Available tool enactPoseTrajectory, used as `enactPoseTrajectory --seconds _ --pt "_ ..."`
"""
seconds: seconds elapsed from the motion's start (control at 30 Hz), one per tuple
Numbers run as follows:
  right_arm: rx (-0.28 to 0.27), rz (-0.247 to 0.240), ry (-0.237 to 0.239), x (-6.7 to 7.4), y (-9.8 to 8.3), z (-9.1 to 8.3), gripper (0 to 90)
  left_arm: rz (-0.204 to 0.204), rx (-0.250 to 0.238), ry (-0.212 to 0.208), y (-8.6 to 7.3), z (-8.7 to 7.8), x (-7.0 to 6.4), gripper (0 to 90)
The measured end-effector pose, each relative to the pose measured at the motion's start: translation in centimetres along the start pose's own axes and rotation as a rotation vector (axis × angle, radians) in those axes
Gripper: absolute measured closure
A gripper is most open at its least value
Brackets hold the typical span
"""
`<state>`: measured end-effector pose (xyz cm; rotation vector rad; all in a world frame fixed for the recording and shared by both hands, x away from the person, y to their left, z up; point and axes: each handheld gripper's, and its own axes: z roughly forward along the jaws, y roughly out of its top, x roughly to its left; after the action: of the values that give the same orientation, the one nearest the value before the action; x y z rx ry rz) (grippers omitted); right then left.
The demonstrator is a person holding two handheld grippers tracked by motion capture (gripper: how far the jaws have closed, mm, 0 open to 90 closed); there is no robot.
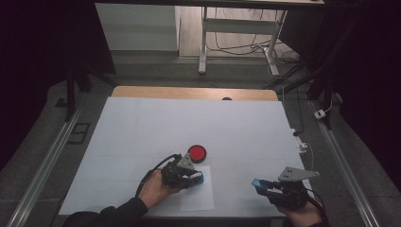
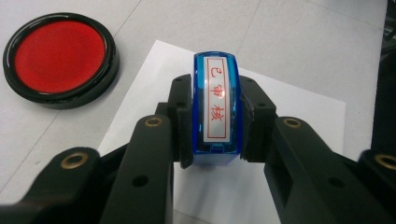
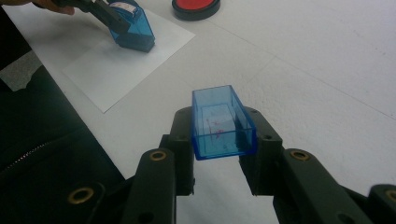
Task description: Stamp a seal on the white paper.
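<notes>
Black jaws of the left gripper [image 2: 217, 140] pinch the blue plastic stamp [image 2: 215, 106], pressed on the white paper sheet [image 2: 299, 116]; right gripper [image 3: 224, 154] clamps its clear blue cap [image 3: 223, 122]; recapping apparently remains, red ink pad [image 1: 197, 153] nearby

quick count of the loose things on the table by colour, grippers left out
Blue: 2, the stamp and its cap
Red with black rim: 1, the ink pad
White: 1, the paper sheet
Total: 4
</notes>
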<state>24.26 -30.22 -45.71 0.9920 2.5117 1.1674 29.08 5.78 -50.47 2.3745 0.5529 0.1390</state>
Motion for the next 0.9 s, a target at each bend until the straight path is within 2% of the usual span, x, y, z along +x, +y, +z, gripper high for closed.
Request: enactPoseTrajectory --seconds 0.37,0.63,0.9 --pt "0.001 -0.001 0.000 0.0 0.0 0.0 67.6 -0.005 0.008 -0.018 0.2 -0.2 0.4 69.8" --pt "0.002 -0.001 -0.001 0.0 0.0 0.0 67.6 -0.021 -0.038 -0.033 0.5 -1.0 0.5 69.7" --pt "0.002 0.002 0.001 0.0 0.0 0.0 67.5 -0.017 -0.063 -0.037 0.7 -2.0 0.8 69.7"
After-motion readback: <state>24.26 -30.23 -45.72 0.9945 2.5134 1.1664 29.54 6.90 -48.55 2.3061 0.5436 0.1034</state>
